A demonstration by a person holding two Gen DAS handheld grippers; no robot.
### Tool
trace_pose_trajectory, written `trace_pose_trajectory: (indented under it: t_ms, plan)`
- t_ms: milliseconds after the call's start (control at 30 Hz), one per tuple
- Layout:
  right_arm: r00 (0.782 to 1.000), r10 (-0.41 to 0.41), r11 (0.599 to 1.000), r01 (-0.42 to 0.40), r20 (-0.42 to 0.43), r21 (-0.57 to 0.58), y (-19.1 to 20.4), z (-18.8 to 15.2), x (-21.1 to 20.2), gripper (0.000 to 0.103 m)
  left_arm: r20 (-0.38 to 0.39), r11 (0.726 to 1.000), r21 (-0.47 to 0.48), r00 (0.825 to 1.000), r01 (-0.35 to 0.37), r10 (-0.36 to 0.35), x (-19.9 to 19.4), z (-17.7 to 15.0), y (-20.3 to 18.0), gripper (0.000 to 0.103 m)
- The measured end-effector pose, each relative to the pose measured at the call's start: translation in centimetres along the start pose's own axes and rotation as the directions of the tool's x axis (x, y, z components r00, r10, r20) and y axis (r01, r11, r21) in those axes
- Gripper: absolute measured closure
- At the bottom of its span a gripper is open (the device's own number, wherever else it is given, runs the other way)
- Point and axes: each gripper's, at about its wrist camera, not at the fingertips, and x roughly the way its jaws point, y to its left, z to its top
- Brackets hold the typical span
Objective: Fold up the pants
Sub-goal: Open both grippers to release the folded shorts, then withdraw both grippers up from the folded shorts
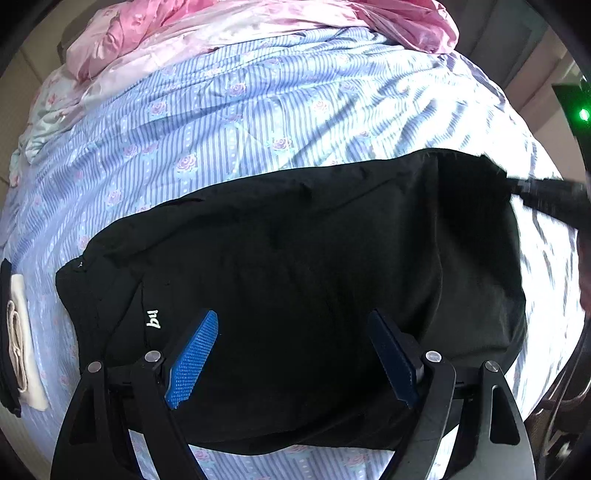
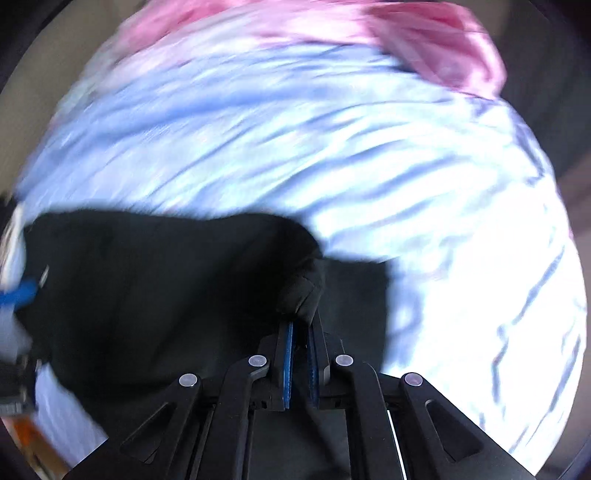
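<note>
Black pants (image 1: 295,240) with a small white logo (image 1: 154,319) lie folded across the blue striped bedsheet (image 1: 221,110). My left gripper (image 1: 291,317) hovers over their near part, its blue pads (image 1: 195,354) wide apart with nothing gripped. At the pants' far right corner, the right gripper (image 1: 546,195) shows as a dark blur. In the blurred right wrist view the right gripper (image 2: 301,321) is shut on a raised bunch of the pants (image 2: 147,277) fabric at their right end. The left gripper's blue pad (image 2: 22,291) shows at that view's left edge.
A crumpled pink quilt (image 1: 258,22) lies along the far side of the bed. A folded cream cloth (image 1: 22,339) on something black sits at the bed's left edge. A device with a green light (image 1: 583,114) is at the right rim.
</note>
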Motion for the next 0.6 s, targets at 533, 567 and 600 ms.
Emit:
trace_pose_trajectory:
  t_ms: [533, 567, 600]
  plan:
    - [0.994, 0.06, 0.919, -0.09, 0.088, 0.383, -5.8, -12.7, -6.7, 0.045, 0.096, 0.981, 0.172, 0.99, 0.085, -0.103, -3.6, -3.9, -5.5, 0.02]
    - [0.994, 0.067, 0.908, -0.095, 0.082, 0.409, -5.9, -14.0, -6.6, 0.045, 0.094, 0.977, 0.192, 0.99, 0.09, -0.109, -3.7, -4.9, -6.0, 0.02]
    - [0.995, 0.075, 0.896, -0.099, 0.072, 0.433, -5.9, -15.3, -6.3, 0.045, 0.093, 0.974, 0.206, 0.989, 0.091, -0.112, -3.8, -5.6, -6.3, 0.02]
